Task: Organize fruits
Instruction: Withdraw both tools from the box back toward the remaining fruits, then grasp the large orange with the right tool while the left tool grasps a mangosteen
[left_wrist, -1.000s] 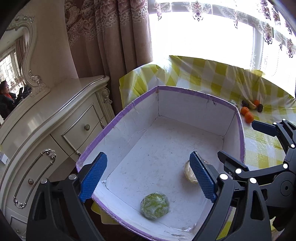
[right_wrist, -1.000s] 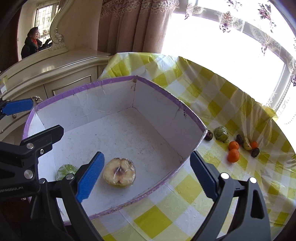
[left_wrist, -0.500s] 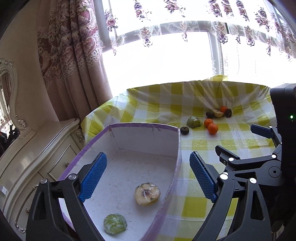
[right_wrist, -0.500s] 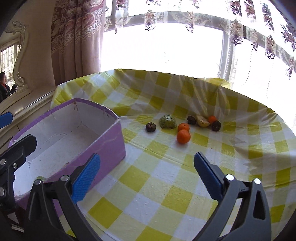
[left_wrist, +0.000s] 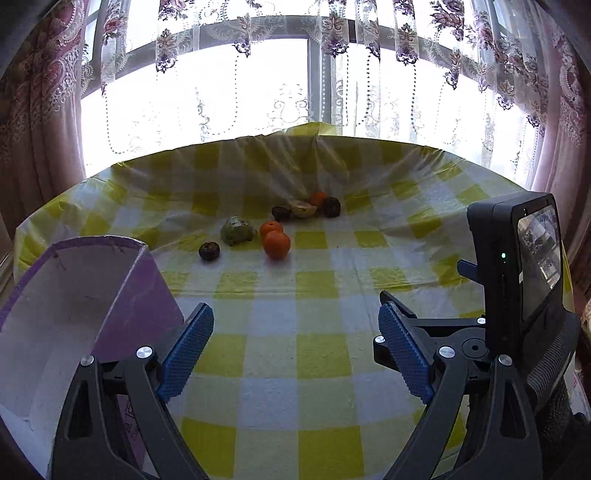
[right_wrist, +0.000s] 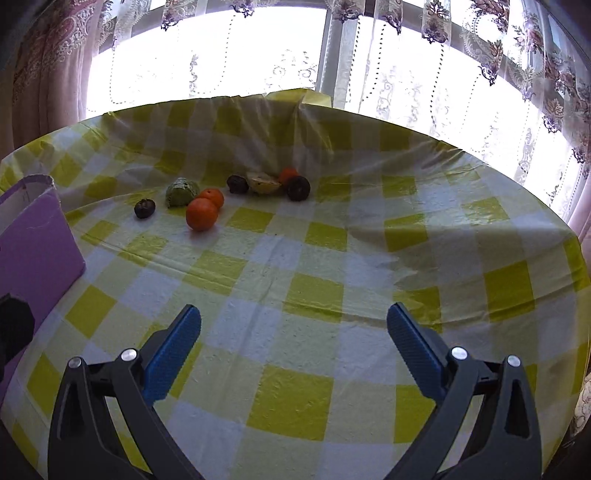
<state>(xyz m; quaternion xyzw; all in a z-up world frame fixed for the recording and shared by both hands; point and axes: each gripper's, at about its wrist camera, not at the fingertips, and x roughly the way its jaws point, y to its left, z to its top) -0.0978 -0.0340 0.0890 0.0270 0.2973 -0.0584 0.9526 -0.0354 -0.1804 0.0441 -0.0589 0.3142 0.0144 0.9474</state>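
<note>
We see the left hand-held gripper (left_wrist: 295, 350) with jaws wide and nothing between them, above the surface (left_wrist: 317, 354), which wears a yellow-and-white checked cloth. The right hand-held gripper (right_wrist: 293, 343) likewise stands wide and empty over the cloth. The fruits lie in a loose cluster toward the far, window side of the surface, well apart from both grippers. Nearest us is a large orange (right_wrist: 201, 214), touching a smaller orange (right_wrist: 212, 196) behind it. Just left of these sits a green fruit (right_wrist: 181, 192), and further left a dark fruit (right_wrist: 144, 208). Behind them we find a yellowish cut fruit (right_wrist: 263, 183) flanked by two dark fruits (right_wrist: 298, 188) with a small orange one (right_wrist: 288, 173) behind. A purple-edged box (left_wrist: 74, 295) stands at the left, beside the left gripper.
</note>
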